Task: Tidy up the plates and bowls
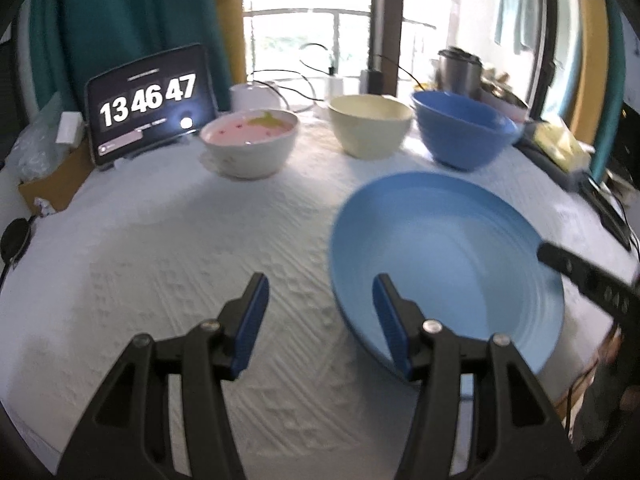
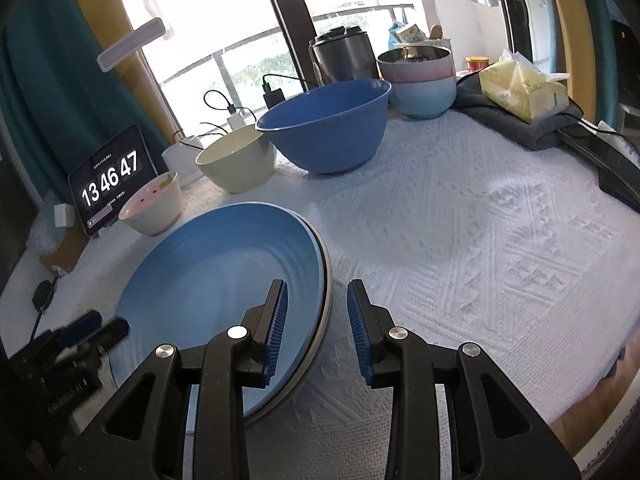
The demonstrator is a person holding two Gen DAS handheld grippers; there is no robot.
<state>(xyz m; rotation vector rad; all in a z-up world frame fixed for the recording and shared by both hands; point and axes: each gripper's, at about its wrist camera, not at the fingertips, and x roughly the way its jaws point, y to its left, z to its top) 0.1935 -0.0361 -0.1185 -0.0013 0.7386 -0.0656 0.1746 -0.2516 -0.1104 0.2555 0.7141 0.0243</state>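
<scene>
Tablet (image 1: 150, 100) at upper left of the left wrist view reads "13 46 47" in big white digits; same digits show at left of the right wrist view. Smaller text on its screen is too blurred to read.

Bowls, 3 in a row across the far side of the table (image 1: 160, 240): white bowl (image 1: 250, 142) w/ pink inside at centre-left, cream bowl (image 1: 370, 124) right of it, dark blue bowl (image 1: 464, 132) next right. In the right wrist view 1 more stack sits at upper right behind the dark blue bowl: light blue bowl (image 2: 424, 96) w/ a pinkish one nested on top, poss. more inside, can't tell.

Plates: light blue plate (image 1: 444, 252) at lower right of the left wrist view, lower left of the right wrist view. There a second rim (image 2: 326, 280) shows under its right edge, so prob. 2 plates stacked.

Left gripper (image 1: 320, 312): fingers wide apart, holding nothing; right finger sits over the plate's near-left edge, left finger over bare cloth. Right gripper (image 2: 316, 320): fingers apart, straddling the plate's right rim, one inside and one outside, not closed on it.

Yellow tissue pack (image 2: 520, 88) lies on a grey folded cloth (image 2: 516, 124) at upper right; steel pot (image 2: 344, 56) behind the bowls.
</scene>
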